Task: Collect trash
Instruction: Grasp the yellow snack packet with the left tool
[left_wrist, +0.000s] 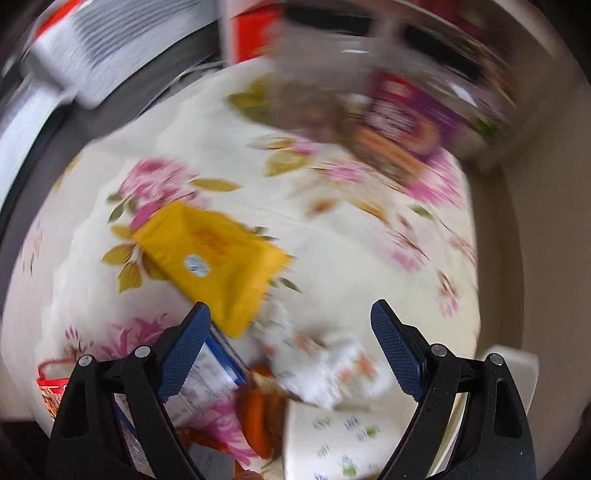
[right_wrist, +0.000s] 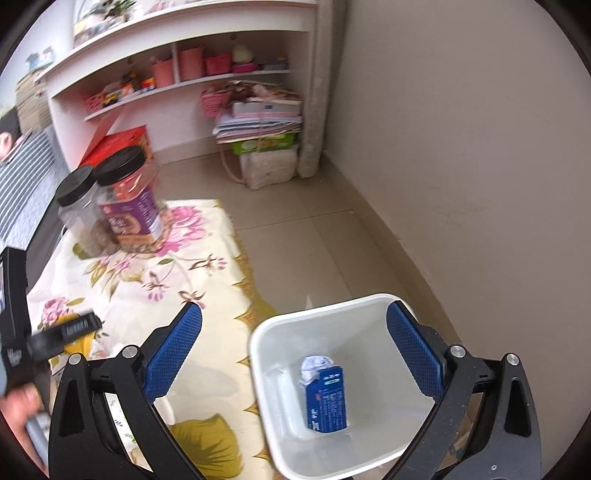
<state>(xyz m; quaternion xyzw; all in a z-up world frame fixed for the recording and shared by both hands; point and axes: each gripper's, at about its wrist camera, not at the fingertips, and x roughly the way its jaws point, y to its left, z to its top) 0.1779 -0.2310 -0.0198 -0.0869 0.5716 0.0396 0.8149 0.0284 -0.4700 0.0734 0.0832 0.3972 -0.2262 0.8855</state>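
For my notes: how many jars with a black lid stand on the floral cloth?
2. The purple-labelled jar stands at the cloth's far end; the clear jar stands beside it, to its left in the right wrist view. Others may be hidden out of view.

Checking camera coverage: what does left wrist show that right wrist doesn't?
Left wrist only: yellow foil snack packet, crumpled white patterned paper, and the open left gripper over them.

Right wrist only: white plastic bin holding a blue carton, pink wall shelves, open right gripper.

Both: floral cream cloth and the purple-labelled jar.
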